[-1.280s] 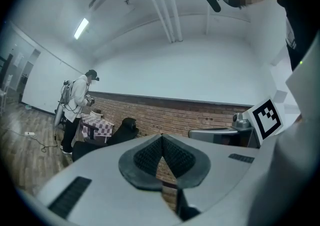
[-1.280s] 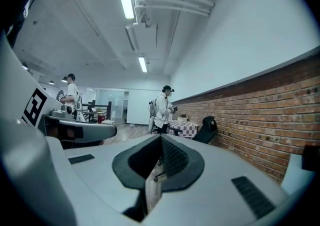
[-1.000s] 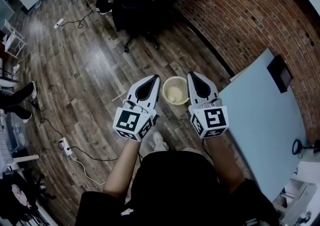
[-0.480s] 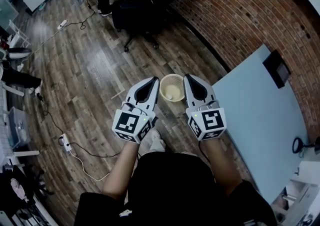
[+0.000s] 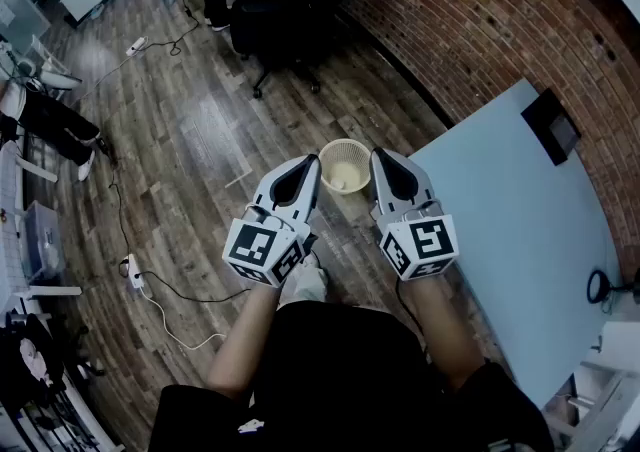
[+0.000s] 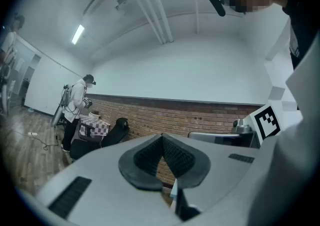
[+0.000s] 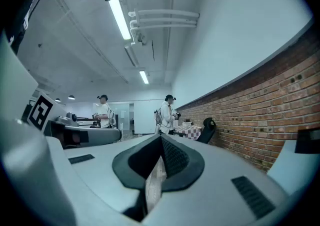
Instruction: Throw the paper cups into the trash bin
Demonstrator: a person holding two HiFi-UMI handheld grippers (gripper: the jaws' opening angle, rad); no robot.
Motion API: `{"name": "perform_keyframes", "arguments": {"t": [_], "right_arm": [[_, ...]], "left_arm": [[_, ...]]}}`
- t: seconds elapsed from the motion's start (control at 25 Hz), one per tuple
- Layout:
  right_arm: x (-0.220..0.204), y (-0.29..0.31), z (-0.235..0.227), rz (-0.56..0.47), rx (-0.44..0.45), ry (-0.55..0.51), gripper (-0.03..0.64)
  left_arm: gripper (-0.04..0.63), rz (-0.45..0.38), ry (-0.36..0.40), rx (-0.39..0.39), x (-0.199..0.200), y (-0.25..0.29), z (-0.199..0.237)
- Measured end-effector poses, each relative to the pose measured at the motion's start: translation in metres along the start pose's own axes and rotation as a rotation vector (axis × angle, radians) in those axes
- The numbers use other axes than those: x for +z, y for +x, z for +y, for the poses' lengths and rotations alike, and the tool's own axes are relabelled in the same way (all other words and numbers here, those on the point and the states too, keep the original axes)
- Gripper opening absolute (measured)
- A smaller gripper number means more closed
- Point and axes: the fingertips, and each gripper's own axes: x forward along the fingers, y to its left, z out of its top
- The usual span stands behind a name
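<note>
Trash bin (image 5: 345,143), paper cup (image 5: 342,180) apparently inside, sits between your closed, empty left gripper (image 5: 311,159) and right gripper (image 5: 380,153); next, find another cup.

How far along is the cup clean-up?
One pale thing, likely a cup, lies in the bin. Nothing is in hand: the left gripper and right gripper are shut and empty, either side of the bin. No other cups show on the table or floor, so it looks nearly finished.
</note>
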Motion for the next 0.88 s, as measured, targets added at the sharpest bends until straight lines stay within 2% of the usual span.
{"name": "perform_keyframes", "arguments": {"t": [0.44,0.88], "right_arm": [[0.002,-0.069,0.005,-0.003,0.000,-0.013,0.003],[0.003,-0.121,0.018,-0.004,0.003,-0.024,0.003]], "left_arm": [[0.003,-0.015,0.014,-0.006,-0.002,-0.035,-0.067],[0.003,-0.004,0.035,-0.033,-0.009,-0.059,-0.113]]}}
